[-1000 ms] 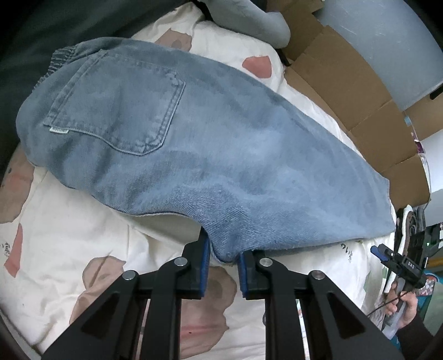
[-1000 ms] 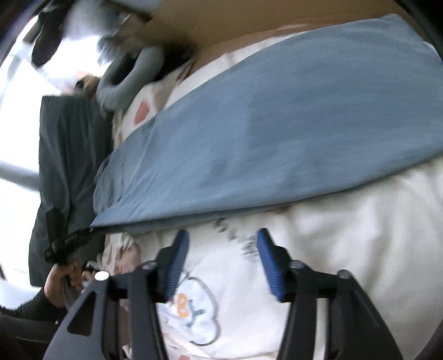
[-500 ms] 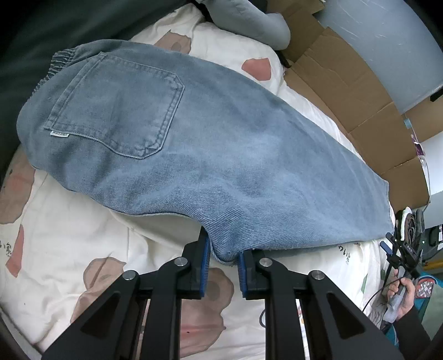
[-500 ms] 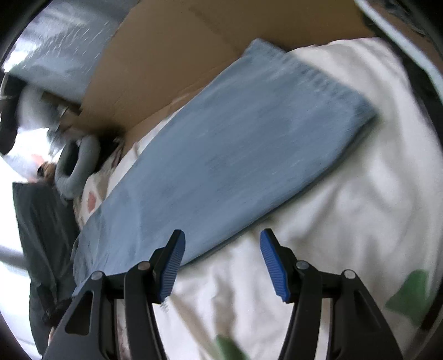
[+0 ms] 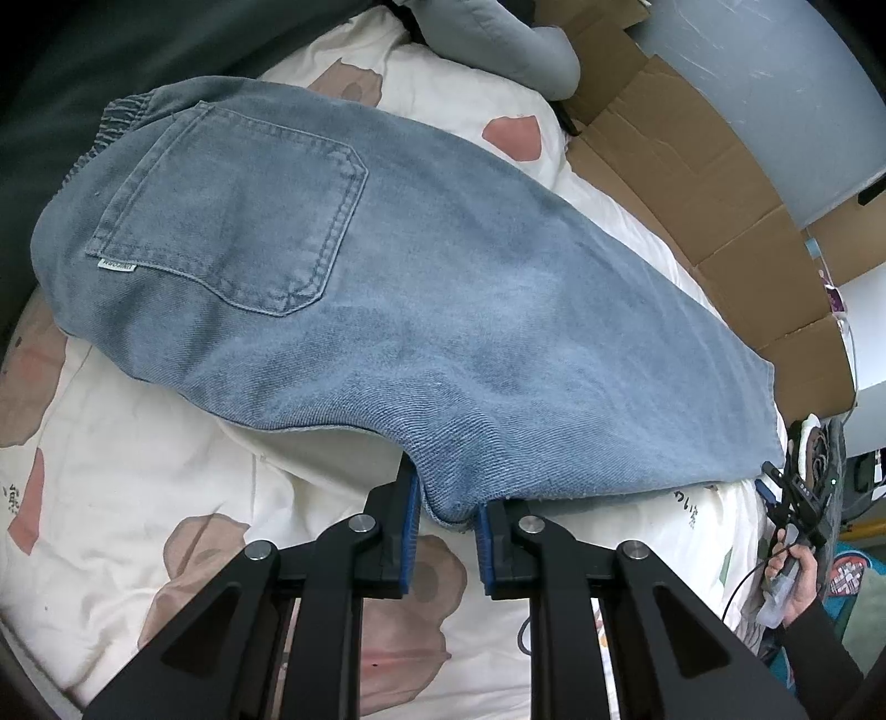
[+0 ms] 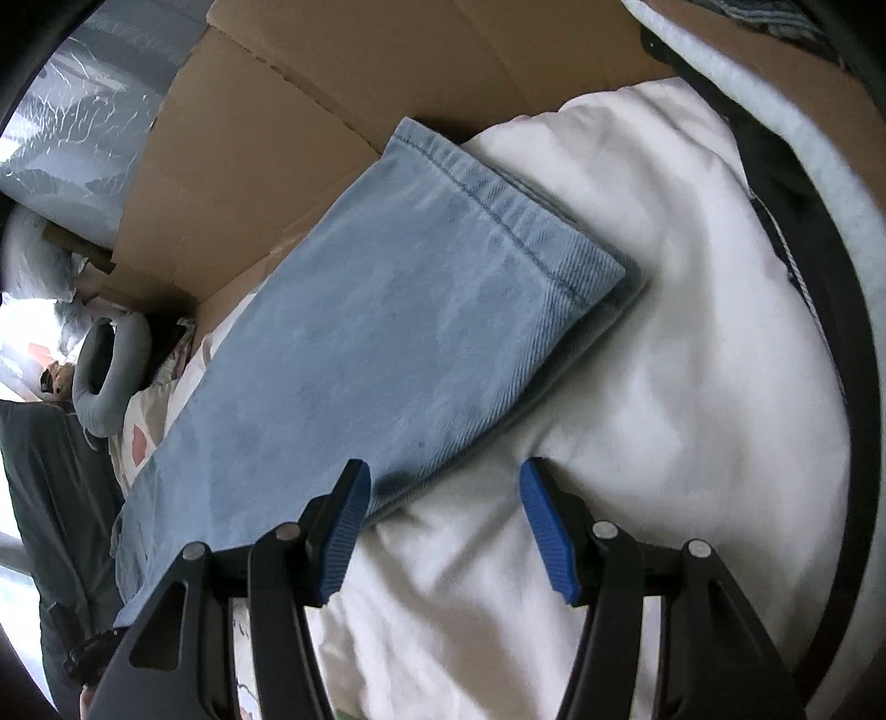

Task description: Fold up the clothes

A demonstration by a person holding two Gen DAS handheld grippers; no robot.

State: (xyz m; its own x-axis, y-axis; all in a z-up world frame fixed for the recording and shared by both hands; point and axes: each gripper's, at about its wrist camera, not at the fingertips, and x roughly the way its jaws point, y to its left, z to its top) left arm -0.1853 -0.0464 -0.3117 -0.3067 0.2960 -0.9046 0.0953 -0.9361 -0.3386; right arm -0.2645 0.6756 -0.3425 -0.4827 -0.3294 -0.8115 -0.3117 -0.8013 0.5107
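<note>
Unreadable pale tag [image 5: 117, 266] on jeans [image 5: 443, 310] pocket

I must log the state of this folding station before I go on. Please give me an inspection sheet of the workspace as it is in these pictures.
Surface: white quilt with brown and pink patches, soft and slightly rumpled.
Job's things: blue jeans lie flat along the quilt, back pocket up, legs stacked; hem end near the cardboard.
Clutter: grey neck pillow at the head of the quilt.
Grippers: left gripper shut on the jeans' near edge; right gripper open, nothing gripped, by the leg near the hem.
Cables: thin dark cable under the person's hand.
Surroundings: flattened cardboard beside the quilt; dark cloth at the far side.
</note>
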